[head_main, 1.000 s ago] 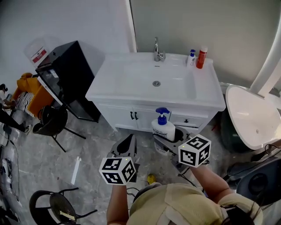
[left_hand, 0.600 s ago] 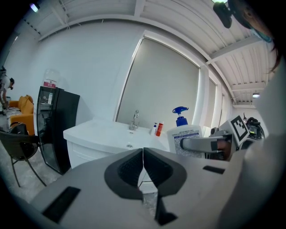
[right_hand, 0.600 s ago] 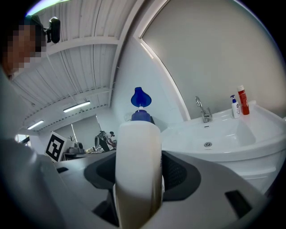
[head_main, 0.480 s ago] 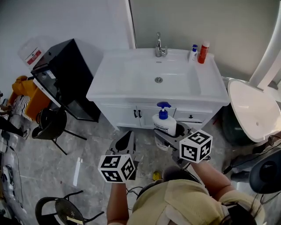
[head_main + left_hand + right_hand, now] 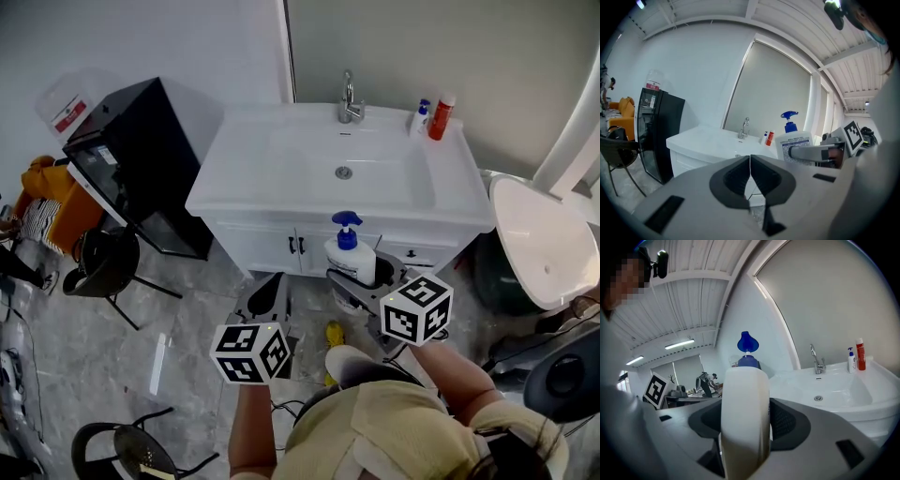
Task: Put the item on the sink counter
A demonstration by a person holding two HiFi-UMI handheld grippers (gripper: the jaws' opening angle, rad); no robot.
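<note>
Head view: the pump bottle (image 5: 351, 261) is upright in the right gripper (image 5: 359, 284), in the air in front of the vanity, lower than the sink counter (image 5: 234, 183) and short of it. Main risk, we think: the counter's front edge sits between the bottle and any landing spot. If we come in too low, the base clips the edge and twists in the grip. The right forearm reaches forward from the body, gripper roughly level and aimed at the cabinet. The left gripper (image 5: 270, 298) is held low, left of the bottle and apart from it, pointing the same way.

Left gripper view: jaws fully together with nothing between them, so it's idle.

Right gripper view: jaws clamped on the bottle's smooth rounded body, pump head sticking up above. It could slide or pivot if jolted. The basin takes up most of the top, so a bottle set half over its slope would tip in. A red bottle (image 5: 860, 355) stands near the faucet (image 5: 815, 359); we should keep clear of it.
</note>
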